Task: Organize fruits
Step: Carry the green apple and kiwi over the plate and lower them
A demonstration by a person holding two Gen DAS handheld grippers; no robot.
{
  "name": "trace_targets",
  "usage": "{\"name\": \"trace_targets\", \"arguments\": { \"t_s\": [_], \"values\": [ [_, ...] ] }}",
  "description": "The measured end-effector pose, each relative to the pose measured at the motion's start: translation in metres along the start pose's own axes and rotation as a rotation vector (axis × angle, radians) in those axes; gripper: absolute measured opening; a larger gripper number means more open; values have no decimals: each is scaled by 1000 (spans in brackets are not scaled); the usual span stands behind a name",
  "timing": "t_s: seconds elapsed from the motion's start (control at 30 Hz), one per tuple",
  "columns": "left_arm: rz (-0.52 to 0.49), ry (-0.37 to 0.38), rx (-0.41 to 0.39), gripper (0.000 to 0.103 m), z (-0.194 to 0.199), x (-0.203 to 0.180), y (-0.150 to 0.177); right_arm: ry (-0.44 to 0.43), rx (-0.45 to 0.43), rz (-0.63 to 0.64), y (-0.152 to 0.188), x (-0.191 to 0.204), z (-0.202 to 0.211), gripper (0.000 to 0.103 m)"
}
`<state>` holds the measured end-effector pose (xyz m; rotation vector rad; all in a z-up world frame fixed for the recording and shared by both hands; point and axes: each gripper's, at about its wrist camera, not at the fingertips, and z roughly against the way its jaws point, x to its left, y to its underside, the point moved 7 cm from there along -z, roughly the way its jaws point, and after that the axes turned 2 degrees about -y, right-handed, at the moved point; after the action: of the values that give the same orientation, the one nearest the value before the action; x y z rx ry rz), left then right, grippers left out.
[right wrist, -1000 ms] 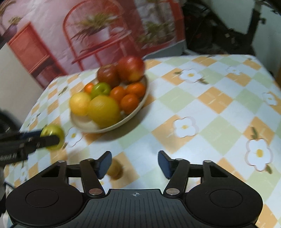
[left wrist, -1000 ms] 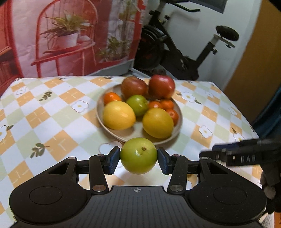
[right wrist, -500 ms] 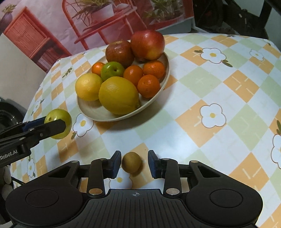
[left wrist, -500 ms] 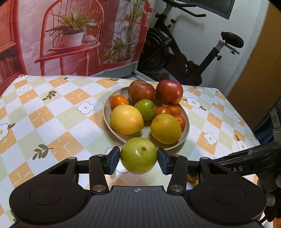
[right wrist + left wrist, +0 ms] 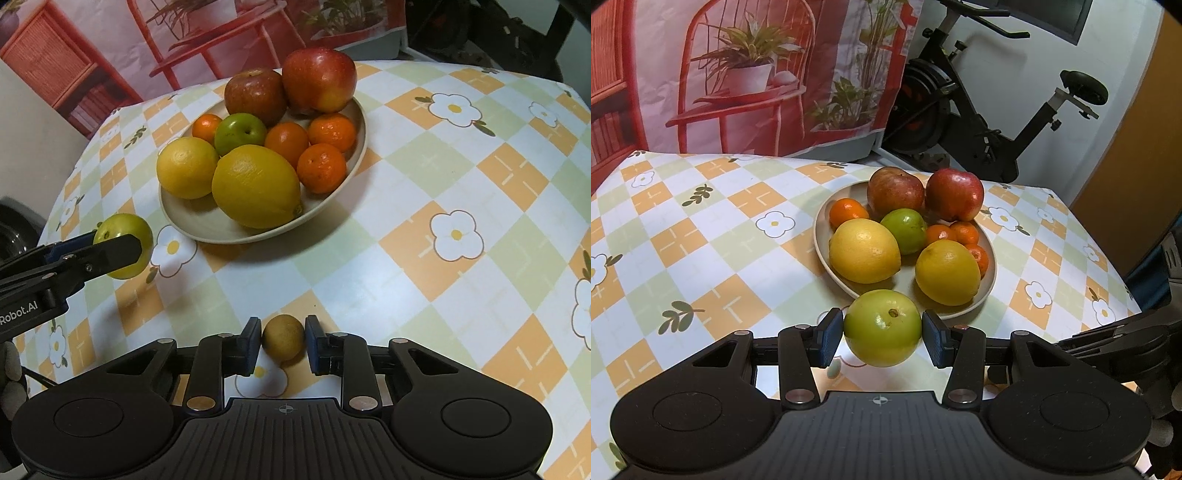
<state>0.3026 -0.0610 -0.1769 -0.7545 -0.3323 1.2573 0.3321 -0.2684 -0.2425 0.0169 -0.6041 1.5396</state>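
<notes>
A beige plate [image 5: 817, 240] [image 5: 207, 230] on the checked tablecloth holds two red apples [image 5: 319, 79], two lemons [image 5: 255, 184], a green fruit [image 5: 240, 133] and several tangerines. My left gripper [image 5: 882, 334] is shut on another green fruit [image 5: 882, 326], which hangs just before the plate's near rim. In the right wrist view that fruit [image 5: 125, 227] shows at the left, off the table. My right gripper [image 5: 283, 341] is shut on a small brown kiwi [image 5: 283, 336] that rests on the cloth in front of the plate, pads on both its sides.
An exercise bike [image 5: 979, 122] stands behind the table's far right corner. A printed backdrop [image 5: 757, 74] hangs behind the far edge. Bare tablecloth [image 5: 461, 184] stretches right of the plate. The table's right edge [image 5: 1108, 258] lies near the right gripper's body.
The right gripper slid over the kiwi and shut on it. The left gripper kept hold of the green fruit and barely moved.
</notes>
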Motion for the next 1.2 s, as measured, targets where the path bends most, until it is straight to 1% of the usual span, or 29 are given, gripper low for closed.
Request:
{"name": "trace_targets", "arguments": {
  "t_s": [0.1, 0.2, 0.43, 0.67, 1.03, 1.2],
  "values": [
    [-1, -1, -1, 49, -1, 0, -2, -8, -14, -3, -2, -1, 3, 23],
    [-1, -2, -6, 49, -2, 0, -4, -22, -46, -1, -8, 0, 11, 23],
    [-14, 4, -15, 49, -9, -5, -12, -40, -124, -9, -33, -3, 27, 23],
    [-48, -4, -2, 49, -25, -10, -17, -55, -197, -2, -58, 0, 39, 23],
    [-110, -6, 2, 49, -45, -18, -24, -67, -226, 3, -86, -1, 37, 23],
    [-107, -5, 12, 50, -52, -20, -23, -77, -228, -9, -97, -2, 31, 23]
  ]
}}
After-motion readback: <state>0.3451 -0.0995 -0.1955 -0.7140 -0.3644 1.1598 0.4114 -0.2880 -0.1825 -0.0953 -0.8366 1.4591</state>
